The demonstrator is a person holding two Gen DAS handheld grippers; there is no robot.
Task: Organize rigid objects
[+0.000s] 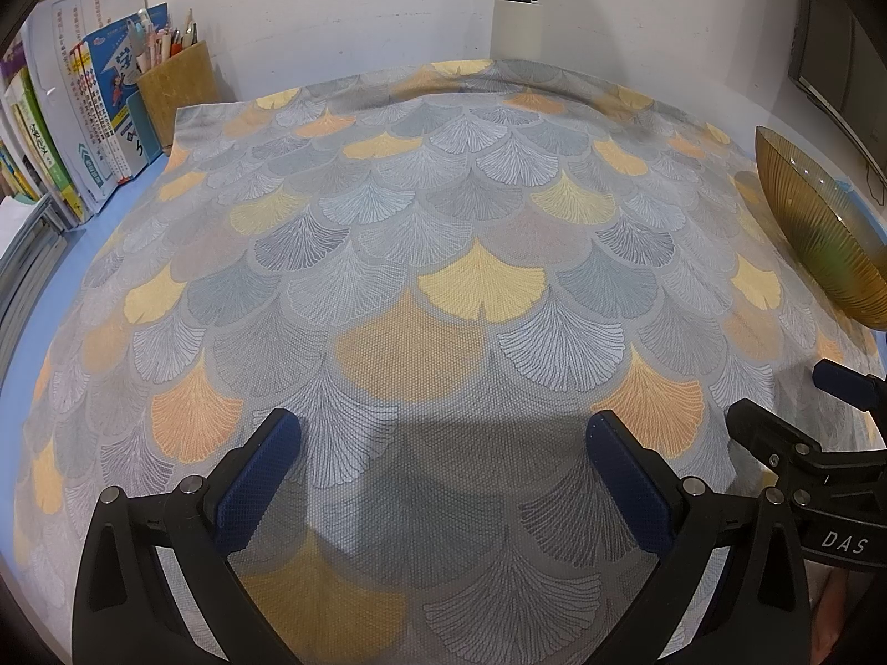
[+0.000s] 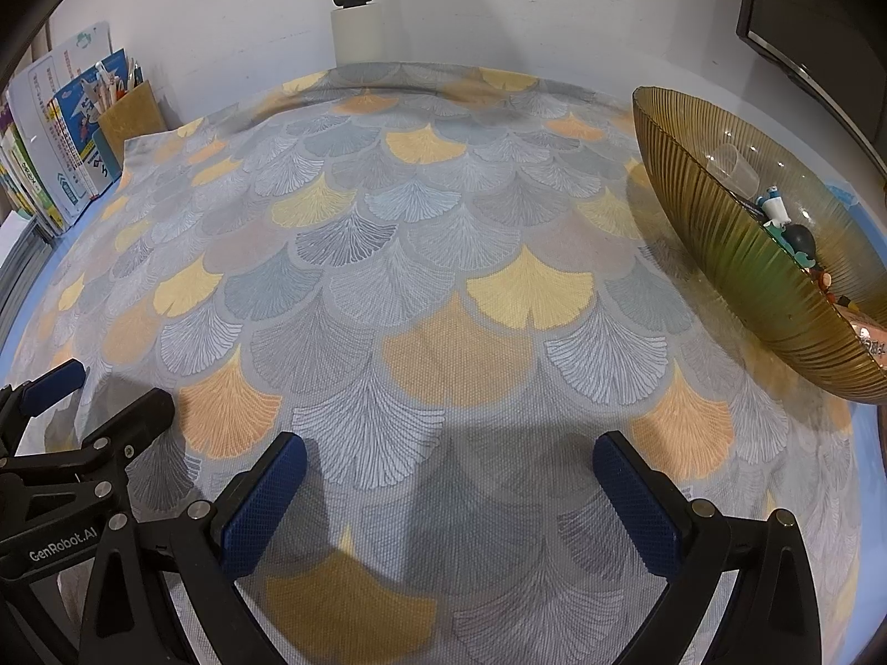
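A ribbed amber glass bowl (image 2: 737, 255) stands at the right of the patterned cloth (image 2: 443, 288). Inside it lie a clear plastic cup (image 2: 734, 166), a small white and blue figurine (image 2: 773, 210), a dark ball (image 2: 801, 238) and other small items. In the left wrist view only the bowl's outer wall (image 1: 820, 227) shows. My left gripper (image 1: 443, 471) hovers open over the cloth with nothing between its blue pads. My right gripper (image 2: 449, 490) is open too and holds nothing. Each gripper shows at the edge of the other's view: the right one (image 1: 798, 432), the left one (image 2: 105, 404).
Books (image 1: 72, 127) stand at the back left beside a brown pen holder (image 1: 177, 83) full of pens. A white post with a black clamp (image 1: 518, 11) rises at the back wall. A dark monitor (image 2: 815, 27) hangs at the upper right. The blue table edge (image 1: 50, 299) runs along the left.
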